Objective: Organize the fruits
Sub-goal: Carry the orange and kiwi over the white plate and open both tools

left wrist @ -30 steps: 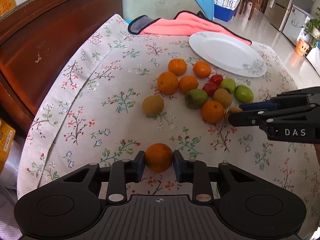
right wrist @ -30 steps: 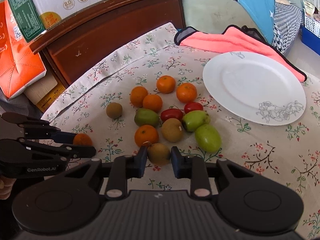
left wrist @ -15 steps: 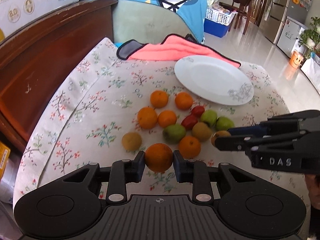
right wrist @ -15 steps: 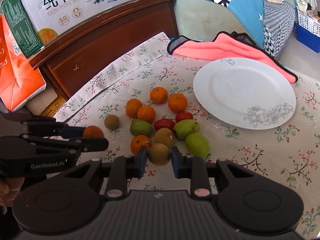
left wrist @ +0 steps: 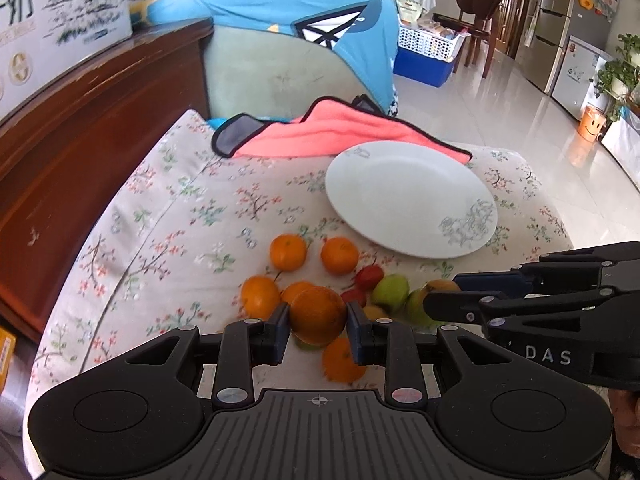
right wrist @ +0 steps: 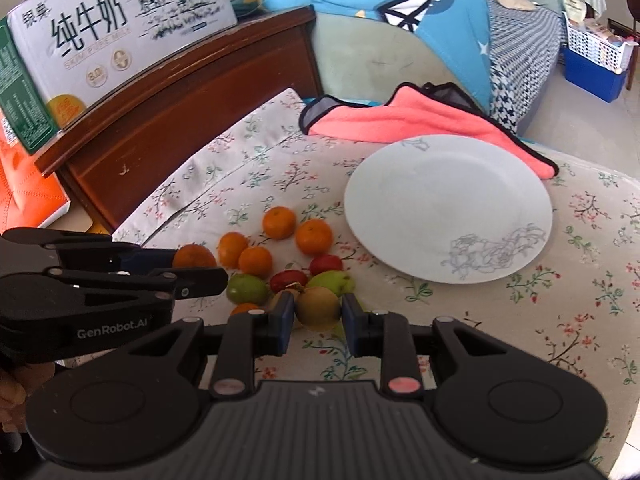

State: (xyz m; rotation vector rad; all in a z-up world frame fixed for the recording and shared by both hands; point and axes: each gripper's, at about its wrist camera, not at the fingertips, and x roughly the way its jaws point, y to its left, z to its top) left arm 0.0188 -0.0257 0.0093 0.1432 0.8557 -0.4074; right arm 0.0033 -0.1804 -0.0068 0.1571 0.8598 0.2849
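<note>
Both fruits are lifted off the flowered bench cloth (right wrist: 248, 160), presumably bound for the empty white plate (right wrist: 448, 216) beyond the fruit pile. The left gripper (left wrist: 318, 320) is clamped on a tangerine (left wrist: 318, 314), round and dimpled, hanging over the heap of tangerines (left wrist: 288, 252) on the near side of the plate. The right gripper (right wrist: 316, 314) is clamped on a kiwi (right wrist: 318, 308), dull brown-gold and smooth, held just short of the plate's near edge above the green (right wrist: 246, 288) and red fruits (right wrist: 326, 265).
</note>
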